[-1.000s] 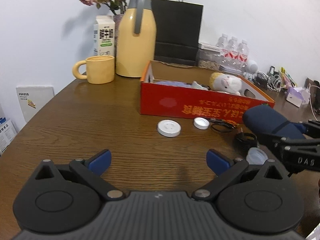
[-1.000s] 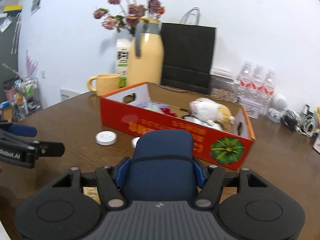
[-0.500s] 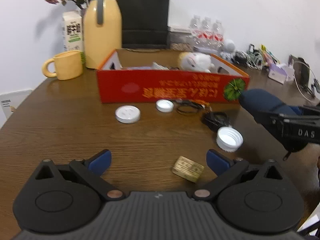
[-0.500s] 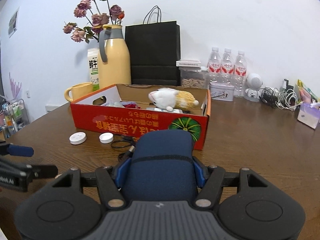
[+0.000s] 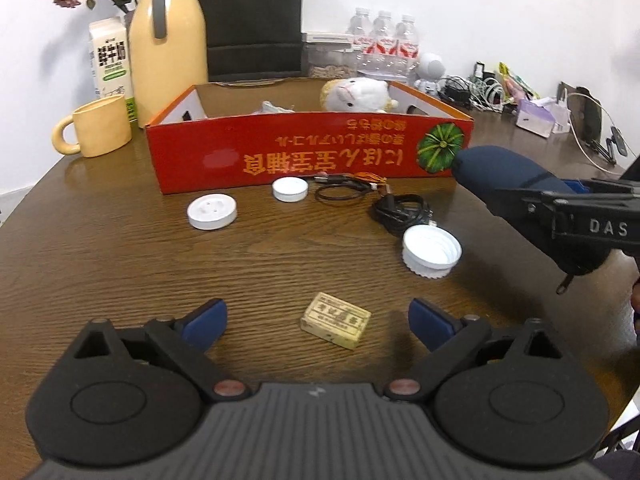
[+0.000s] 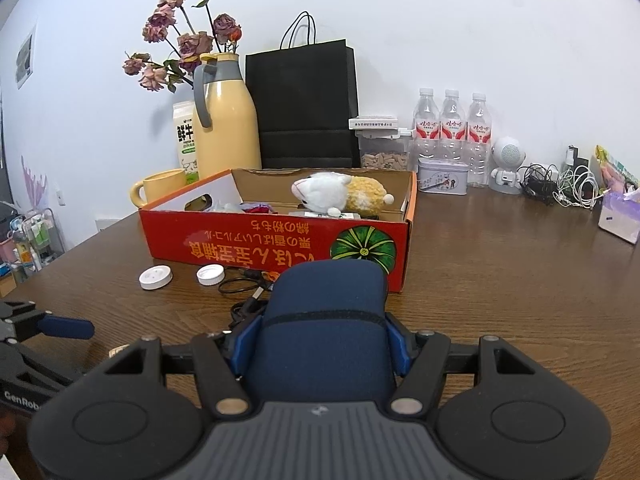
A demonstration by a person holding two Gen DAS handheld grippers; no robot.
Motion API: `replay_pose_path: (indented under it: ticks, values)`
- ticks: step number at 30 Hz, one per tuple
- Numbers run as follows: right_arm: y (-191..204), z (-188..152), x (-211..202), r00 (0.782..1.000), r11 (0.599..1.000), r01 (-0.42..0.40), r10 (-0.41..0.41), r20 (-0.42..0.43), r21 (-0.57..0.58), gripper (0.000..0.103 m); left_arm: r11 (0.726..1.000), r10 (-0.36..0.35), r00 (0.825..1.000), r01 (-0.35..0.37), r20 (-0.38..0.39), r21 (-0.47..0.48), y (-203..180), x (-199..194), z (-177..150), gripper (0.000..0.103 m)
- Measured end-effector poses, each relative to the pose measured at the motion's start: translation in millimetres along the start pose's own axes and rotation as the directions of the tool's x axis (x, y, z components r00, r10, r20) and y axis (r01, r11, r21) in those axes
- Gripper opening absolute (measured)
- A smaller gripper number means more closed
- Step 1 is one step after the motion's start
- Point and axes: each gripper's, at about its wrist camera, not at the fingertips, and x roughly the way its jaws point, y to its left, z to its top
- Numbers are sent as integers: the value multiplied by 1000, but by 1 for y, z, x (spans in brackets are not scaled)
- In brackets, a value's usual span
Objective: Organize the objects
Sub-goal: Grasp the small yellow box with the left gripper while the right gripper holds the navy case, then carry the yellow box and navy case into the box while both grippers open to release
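Note:
My right gripper is shut on a dark blue zip pouch and holds it above the table, right of the red cardboard box. The pouch also shows in the left wrist view. My left gripper is open and empty, low over the table with a small tan box between its fingers. The red box holds a plush sheep. Two white lids, a white screw cap and black cables lie in front of the box.
Behind the box stand a yellow mug, a milk carton, a yellow thermos, a black paper bag and three water bottles. Chargers, cables and a tissue pack crowd the back right.
Both grippers have pulled back from the box. The small tan box has come into view between my left fingers. The right gripper keeps holding the pouch.

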Motion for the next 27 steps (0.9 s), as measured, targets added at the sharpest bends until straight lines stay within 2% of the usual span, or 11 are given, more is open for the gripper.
replay_pose_path:
  ticks: [3,5,6,17,27]
  values:
    - [0,0,0,1000,1000,-4,4,0,1,62,1000,-10,1000,10,6,19,-4,-1,-1,76]
    - [0,0,0,1000,1000,-6,6,-2,1,62,999,-22,1000,21,18,38,-7,-3,-1,41]
    - [1,0,0,1000,1000,-6,6,-2,1,62,999,-32,999,31,18,39,-7,-4,0,36]
    - [6,4,2,1000,1000,-13,13,0,-14,62,999,-41,998,40,47,15,-2,-6,7,36]
    - [21,30,6,997,997,-49,52,54,-53,62,1000,-18,986,14,167,25,2,-13,46,36]
